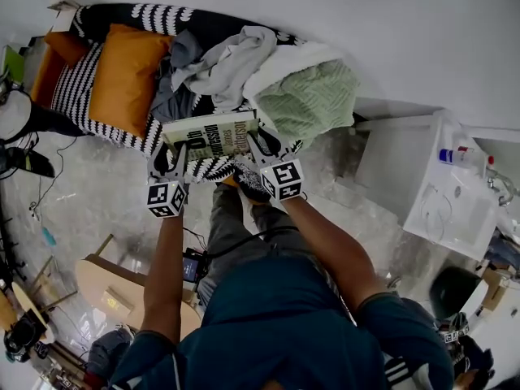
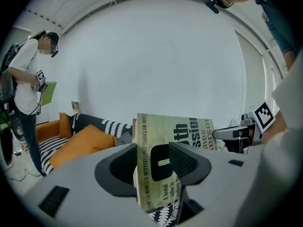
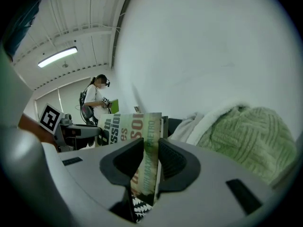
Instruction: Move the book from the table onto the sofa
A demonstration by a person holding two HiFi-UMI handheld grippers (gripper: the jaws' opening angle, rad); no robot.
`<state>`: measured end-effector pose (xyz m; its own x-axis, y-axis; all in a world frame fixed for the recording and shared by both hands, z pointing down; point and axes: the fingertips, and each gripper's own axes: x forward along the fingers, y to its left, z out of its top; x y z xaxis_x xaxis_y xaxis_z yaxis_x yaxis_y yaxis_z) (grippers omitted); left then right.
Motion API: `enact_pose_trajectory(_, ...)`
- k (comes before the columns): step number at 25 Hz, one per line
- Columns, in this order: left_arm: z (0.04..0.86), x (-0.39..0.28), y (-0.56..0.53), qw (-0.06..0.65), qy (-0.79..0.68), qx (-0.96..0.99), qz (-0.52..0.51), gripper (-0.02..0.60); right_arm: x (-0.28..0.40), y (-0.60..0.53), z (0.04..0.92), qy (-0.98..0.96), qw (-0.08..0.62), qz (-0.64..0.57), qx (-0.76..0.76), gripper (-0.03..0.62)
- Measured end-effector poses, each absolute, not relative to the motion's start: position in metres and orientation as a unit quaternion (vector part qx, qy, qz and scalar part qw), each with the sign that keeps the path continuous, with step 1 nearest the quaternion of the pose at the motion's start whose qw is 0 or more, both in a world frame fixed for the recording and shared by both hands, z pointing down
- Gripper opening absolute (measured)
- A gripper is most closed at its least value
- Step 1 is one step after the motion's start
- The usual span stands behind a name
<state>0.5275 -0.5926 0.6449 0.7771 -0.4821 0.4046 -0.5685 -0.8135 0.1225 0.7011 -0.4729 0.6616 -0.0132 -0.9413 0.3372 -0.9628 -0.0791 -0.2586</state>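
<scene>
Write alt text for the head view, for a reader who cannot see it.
Seen from above, a person holds a book by its near edge with the left gripper and the right gripper, close to a striped sofa. An orange cushion, clothes and a green blanket lie on the sofa.

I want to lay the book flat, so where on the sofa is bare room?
Bare: the sofa's patterned front edge below the book, and the striped strip beside the orange cushion. Crowded: clothes pile, green blanket.
</scene>
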Motion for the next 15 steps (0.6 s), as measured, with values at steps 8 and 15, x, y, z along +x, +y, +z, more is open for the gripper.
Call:
enact_pose_trajectory(8,0.734,0.536,-0.625,0.157,-0.256,0.925,0.232,0.196,0.704,-0.498,0.749,-0.641,0.044,0.296,0.707,0.104)
enact_pose_trajectory(15,0.810,0.550,-0.657,0.178,-0.223,0.917,0.279,0.196,0.709,-0.519,0.826,-0.601,0.062,0.357,0.713,0.106)
